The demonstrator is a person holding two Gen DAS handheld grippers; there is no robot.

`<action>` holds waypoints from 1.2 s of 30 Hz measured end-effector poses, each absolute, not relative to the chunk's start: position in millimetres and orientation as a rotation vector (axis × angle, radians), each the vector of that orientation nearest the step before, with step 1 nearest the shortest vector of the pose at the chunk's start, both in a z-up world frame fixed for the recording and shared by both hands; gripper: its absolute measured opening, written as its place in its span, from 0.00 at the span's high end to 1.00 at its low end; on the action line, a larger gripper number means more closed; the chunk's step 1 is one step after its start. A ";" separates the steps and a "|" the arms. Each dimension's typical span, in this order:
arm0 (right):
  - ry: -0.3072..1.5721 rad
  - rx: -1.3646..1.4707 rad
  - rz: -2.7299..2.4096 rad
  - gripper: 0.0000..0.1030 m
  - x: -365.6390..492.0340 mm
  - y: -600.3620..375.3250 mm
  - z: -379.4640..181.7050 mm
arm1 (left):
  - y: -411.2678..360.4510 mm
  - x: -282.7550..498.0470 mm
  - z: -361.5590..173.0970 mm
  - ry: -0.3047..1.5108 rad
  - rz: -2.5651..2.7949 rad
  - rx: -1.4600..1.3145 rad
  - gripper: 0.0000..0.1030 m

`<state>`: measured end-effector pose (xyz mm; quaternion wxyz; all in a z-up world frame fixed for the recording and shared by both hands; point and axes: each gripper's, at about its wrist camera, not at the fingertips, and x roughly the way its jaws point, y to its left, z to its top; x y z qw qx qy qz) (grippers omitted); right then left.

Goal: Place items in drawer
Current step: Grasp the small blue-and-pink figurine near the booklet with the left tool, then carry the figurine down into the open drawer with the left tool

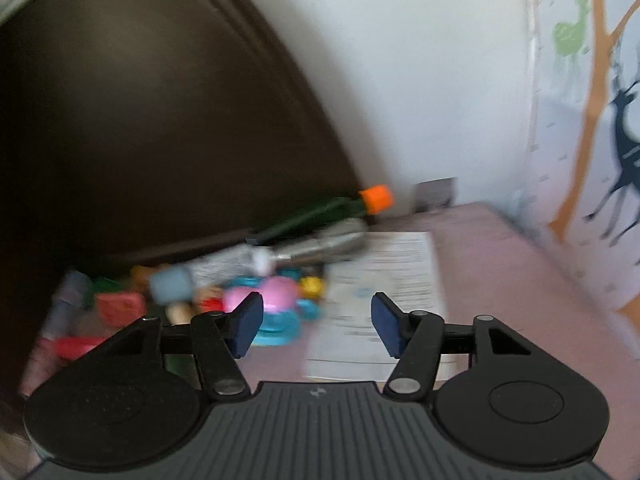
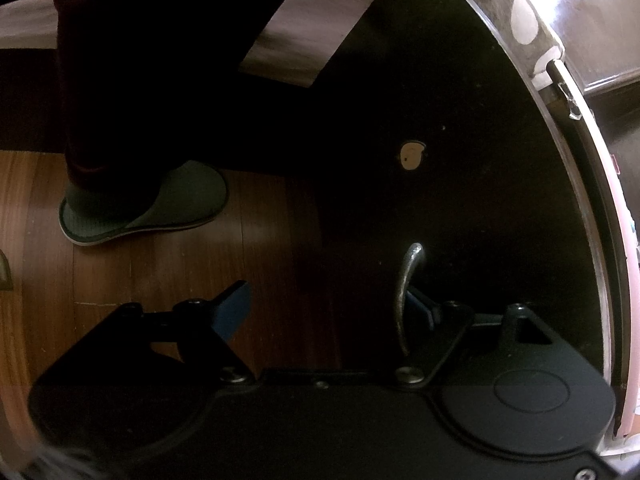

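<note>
Nothing is being stowed yet: toys (image 1: 276, 296) are being approached by half-open, empty left fingers (image 1: 316, 326); handle (image 2: 406, 292) is being hooked by wide-open right fingers (image 2: 332, 312).

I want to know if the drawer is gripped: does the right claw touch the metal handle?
Cannot tell. In the right wrist view the metal handle passes in front of one finger of the open right claw, hiding any contact.

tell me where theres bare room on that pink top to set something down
Free: the pink top right of the printed sheet, up to the deer-patterned wall. Crowded: the toy pile at left against the dark headboard, with the orange-capped marker leaning over it.
</note>
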<state>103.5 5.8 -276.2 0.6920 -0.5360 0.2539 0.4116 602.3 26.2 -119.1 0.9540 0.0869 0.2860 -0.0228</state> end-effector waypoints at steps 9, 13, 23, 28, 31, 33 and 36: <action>0.565 -1.195 0.921 0.19 103.8 6.8 -276.1 | 34.2 589.8 -135.3 0.628 -0.078 0.506 0.64; 0.570 -1.191 0.917 0.17 103.7 8.0 -276.8 | 16.4 594.5 -145.4 0.591 -0.099 0.676 0.67; 0.572 -1.190 0.914 0.15 102.3 8.9 -279.1 | -4.6 616.7 -162.1 0.532 -0.125 0.950 0.77; 0.575 -1.191 0.914 0.15 103.3 9.9 -279.5 | -2.9 603.2 -154.4 0.531 -0.109 0.903 0.88; 0.577 -1.191 0.913 0.15 103.6 10.5 -279.5 | -5.0 587.4 -146.6 0.515 -0.106 0.893 0.93; 0.579 -1.192 0.911 0.15 103.8 10.9 -279.6 | -6.4 577.1 -139.7 0.503 -0.097 0.877 0.95; 0.579 -1.194 0.910 0.15 103.9 11.4 -279.7 | -1.5 564.6 -120.2 0.516 -0.103 0.743 0.95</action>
